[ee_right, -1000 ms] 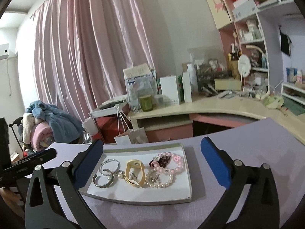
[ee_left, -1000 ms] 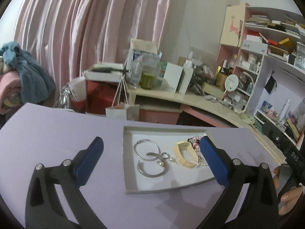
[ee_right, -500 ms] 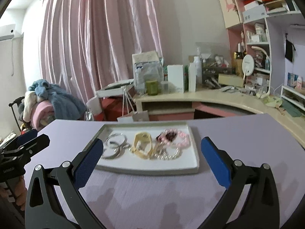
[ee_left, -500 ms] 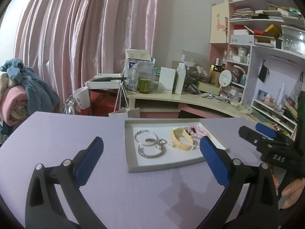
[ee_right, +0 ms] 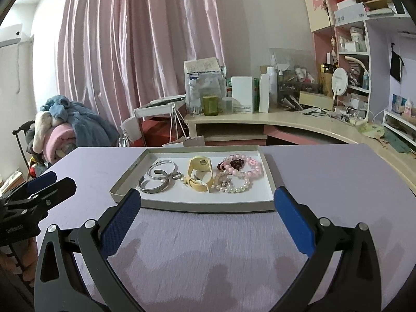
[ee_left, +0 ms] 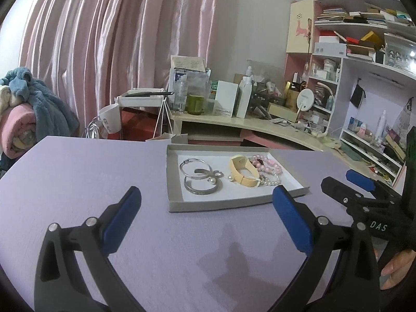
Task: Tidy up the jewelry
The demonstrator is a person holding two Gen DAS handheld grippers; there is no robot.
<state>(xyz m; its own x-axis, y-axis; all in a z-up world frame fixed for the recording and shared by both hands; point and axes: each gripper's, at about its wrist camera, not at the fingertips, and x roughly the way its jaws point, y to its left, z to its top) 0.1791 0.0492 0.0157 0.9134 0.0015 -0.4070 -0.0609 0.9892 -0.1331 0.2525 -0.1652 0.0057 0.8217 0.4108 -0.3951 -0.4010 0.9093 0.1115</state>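
We hold the left gripper point(ee_left: 206, 206) low in the frame over the lilac worktop point(ee_left: 78, 171), jaws spread wide with nothing between them. In the right wrist view, the shallow grey tray point(ee_right: 205, 206) sits at centre frame; left to right it holds silver bangles point(ee_right: 157, 176), a yellow watch strap point(ee_right: 199, 173), then a white pearl bracelet point(ee_right: 235, 186) with pink beads point(ee_right: 245, 168) behind it. Our right gripper point(ee_right: 207, 206) hangs just short of the tray's near rim, jaws equally wide and empty.
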